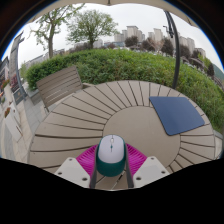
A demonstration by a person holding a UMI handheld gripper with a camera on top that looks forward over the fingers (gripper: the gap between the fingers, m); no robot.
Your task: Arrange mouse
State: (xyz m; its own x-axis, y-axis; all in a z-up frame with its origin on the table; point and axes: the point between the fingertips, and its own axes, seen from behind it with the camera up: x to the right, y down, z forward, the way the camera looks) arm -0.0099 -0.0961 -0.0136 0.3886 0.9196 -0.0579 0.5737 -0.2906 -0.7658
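Note:
A white and teal computer mouse (111, 152) sits between my gripper's (111, 163) two fingers, its rounded white back facing up. Both magenta pads (88, 159) press against its sides, so the gripper is shut on the mouse. The mouse is held above the near part of a round wooden slatted table (110, 110). A dark blue mouse pad (182, 114) lies flat on the table beyond the fingers and to the right.
A wooden bench (55, 85) stands to the left of the table. Beyond the table runs a green hedge (130, 62), with trees and buildings behind it. A paved path lies at the far left.

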